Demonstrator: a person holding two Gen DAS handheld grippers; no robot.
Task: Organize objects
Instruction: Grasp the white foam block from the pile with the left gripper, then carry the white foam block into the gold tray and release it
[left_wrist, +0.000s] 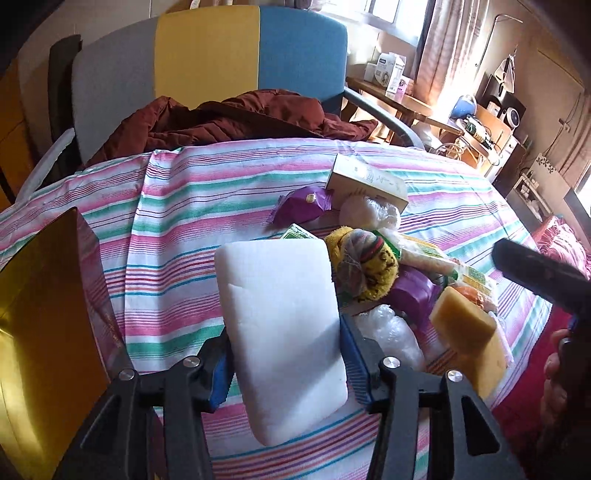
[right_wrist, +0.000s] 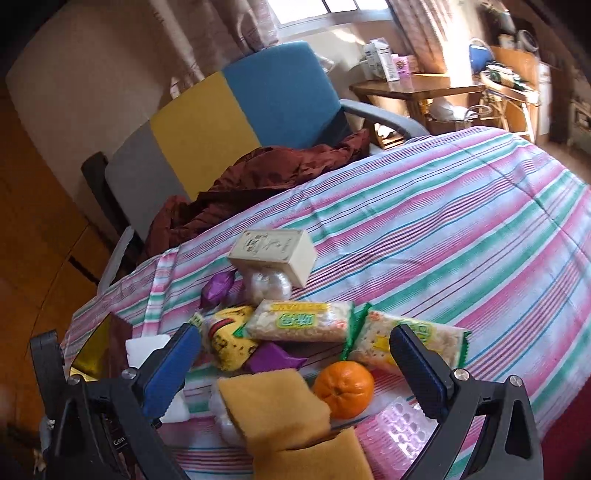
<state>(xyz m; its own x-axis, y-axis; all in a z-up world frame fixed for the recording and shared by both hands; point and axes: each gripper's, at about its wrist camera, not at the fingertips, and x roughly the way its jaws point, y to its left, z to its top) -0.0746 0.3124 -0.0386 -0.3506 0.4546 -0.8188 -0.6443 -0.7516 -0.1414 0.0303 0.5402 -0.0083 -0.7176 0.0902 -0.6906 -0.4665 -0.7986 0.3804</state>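
Observation:
My left gripper (left_wrist: 288, 365) is shut on a white foam block (left_wrist: 277, 314), with its blue pads pressed against both long sides; the block stands up over the striped cloth (left_wrist: 177, 206). To its right lies a pile: a yellow sponge (left_wrist: 465, 321), a yellow-and-black knitted item (left_wrist: 369, 266), a purple packet (left_wrist: 301, 205) and a beige box (left_wrist: 369, 181). My right gripper (right_wrist: 295, 336) is open wide and holds nothing. It hovers over the yellow sponge (right_wrist: 273, 410) and an orange (right_wrist: 345, 387), with two cracker packs (right_wrist: 299, 321) just beyond.
A gold-lidded box (left_wrist: 40, 314) stands at the left edge of the table. A pink blister pack (right_wrist: 399, 424) lies under the right finger. Behind the table is a chair with a brown jacket (left_wrist: 229, 118). The striped cloth (right_wrist: 461, 229) runs bare to the far right.

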